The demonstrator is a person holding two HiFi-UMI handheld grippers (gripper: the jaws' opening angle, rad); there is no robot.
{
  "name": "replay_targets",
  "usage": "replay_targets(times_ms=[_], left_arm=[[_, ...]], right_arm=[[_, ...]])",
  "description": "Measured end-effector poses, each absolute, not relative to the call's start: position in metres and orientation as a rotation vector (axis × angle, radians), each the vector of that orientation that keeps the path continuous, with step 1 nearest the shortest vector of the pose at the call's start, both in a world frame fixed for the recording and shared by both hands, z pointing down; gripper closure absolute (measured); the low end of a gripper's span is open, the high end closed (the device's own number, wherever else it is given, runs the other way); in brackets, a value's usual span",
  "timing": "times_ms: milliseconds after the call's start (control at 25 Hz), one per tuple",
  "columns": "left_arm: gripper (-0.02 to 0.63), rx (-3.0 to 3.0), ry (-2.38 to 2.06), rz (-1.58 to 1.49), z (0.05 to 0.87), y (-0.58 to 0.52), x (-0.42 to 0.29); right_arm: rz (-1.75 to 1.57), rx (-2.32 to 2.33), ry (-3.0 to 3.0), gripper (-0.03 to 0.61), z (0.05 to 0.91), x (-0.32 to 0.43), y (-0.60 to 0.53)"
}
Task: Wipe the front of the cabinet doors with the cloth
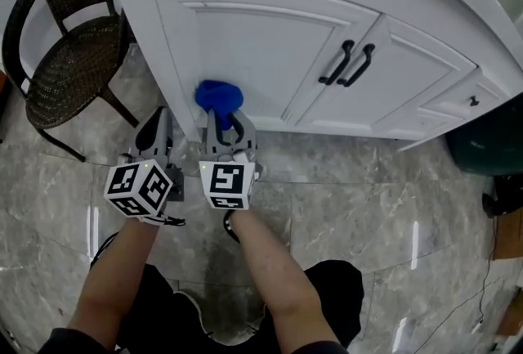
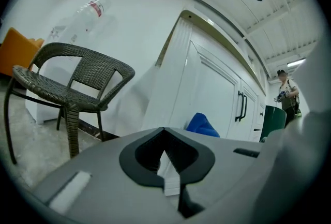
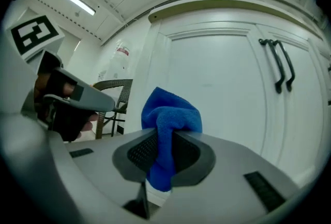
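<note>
A blue cloth (image 1: 218, 96) is bunched between the fingers of my right gripper (image 1: 225, 130), which is shut on it. The cloth sits at the lower left corner of the left white cabinet door (image 1: 261, 58); I cannot tell whether it touches. In the right gripper view the cloth (image 3: 170, 118) stands up out of the right gripper (image 3: 164, 154) in front of that door (image 3: 217, 78). My left gripper (image 1: 155, 138) hangs just left of the right one, shut with nothing in it (image 2: 166, 160). From the left gripper view the cloth (image 2: 202, 124) shows to the right.
Two black handles (image 1: 348, 64) sit where the doors meet. A brown wicker chair (image 1: 72, 58) stands left of the cabinet. A dark green bin (image 1: 489, 141) is at the right. The floor (image 1: 359, 213) is grey marble tile. The person's legs are below.
</note>
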State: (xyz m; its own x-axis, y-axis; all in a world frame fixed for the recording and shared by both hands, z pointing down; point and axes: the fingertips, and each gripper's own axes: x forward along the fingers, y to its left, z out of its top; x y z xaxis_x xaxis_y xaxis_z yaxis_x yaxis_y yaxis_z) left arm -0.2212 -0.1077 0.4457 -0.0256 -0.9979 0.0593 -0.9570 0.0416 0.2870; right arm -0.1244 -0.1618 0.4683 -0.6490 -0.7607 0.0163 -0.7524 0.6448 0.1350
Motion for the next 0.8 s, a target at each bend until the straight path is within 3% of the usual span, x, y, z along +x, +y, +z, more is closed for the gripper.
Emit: replay_targets(times_ms=[360, 800], left_arm=[[0.614, 1.937, -2.196, -0.229, 0.436, -0.075, -0.267], [0.614, 2.061, -2.097, -0.197, 0.443, -0.107, -0.211]], right_arm=[[-0.133, 1.084, -2.832, 0.526, 0.503, -0.205, -0.139], [-0.129, 1.29, -2.665, 0.526, 0.516, -0.102, -0.194]])
